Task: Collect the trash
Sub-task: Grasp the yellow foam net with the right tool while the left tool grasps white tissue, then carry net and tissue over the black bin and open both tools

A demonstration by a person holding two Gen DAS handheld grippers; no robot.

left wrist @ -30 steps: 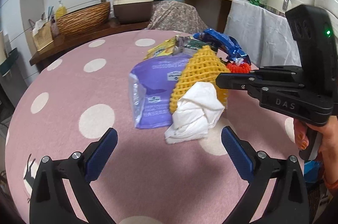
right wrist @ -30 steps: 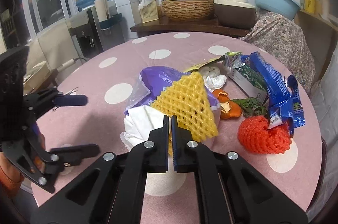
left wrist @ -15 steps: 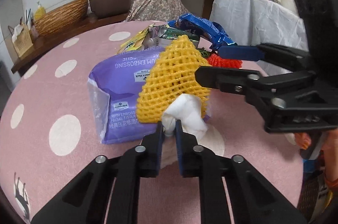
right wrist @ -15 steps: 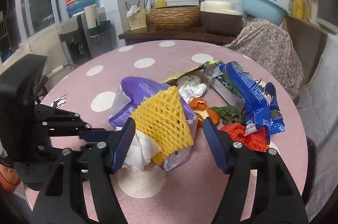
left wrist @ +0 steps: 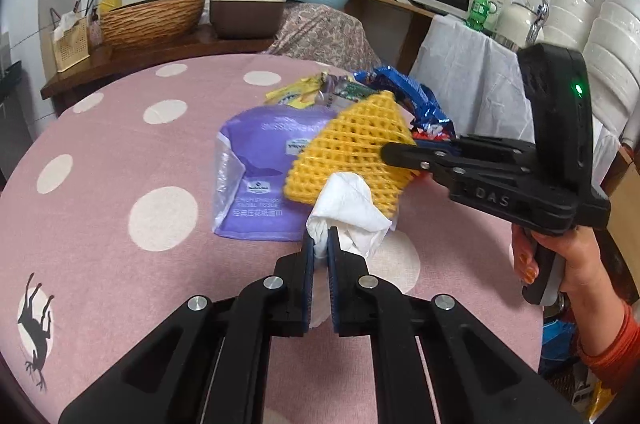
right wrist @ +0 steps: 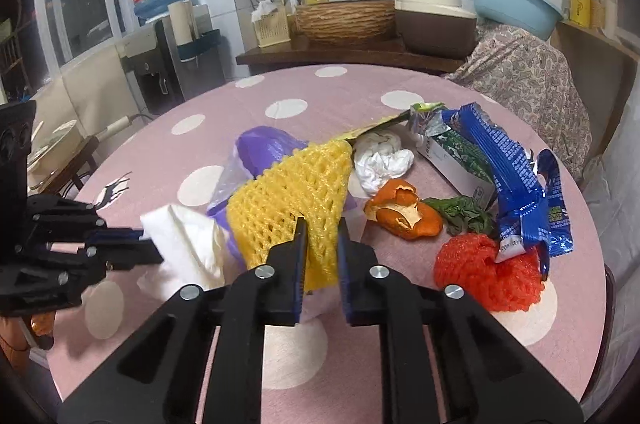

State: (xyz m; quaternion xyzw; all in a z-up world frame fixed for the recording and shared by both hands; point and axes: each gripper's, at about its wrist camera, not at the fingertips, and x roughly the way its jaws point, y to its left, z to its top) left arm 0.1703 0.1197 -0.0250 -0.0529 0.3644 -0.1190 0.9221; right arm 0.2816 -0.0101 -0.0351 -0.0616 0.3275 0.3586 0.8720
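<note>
While angled down over the pink dotted table (left wrist: 100, 164), nipping a lower fold of the white tissue (left wrist: 352, 208) with the left gripper (left wrist: 321, 244), clenched tight on the paper. Clamped likewise with the right gripper (right wrist: 322, 236), on the lower edge of the yellow foam net (right wrist: 292, 192), mesh pinched between both pads. Gripped from below by a hand (left wrist: 568, 264) in an orange sleeve, as seen from the left wrist. Tissue and net touching, tissue just left of the net from the right wrist, both lying against a purple tissue pack (left wrist: 260, 164) on the table. Spread beyond and to the right of the net: a balled tissue (right wrist: 382, 160), orange peel (right wrist: 404, 212), a green leaf (right wrist: 464, 210), a red foam net (right wrist: 480, 272) under the end of a torn blue wrapper (right wrist: 516, 168), and a small carton (right wrist: 452, 164) beside it. Cannot tell whether tissue or net hangs clear of the table.
</note>
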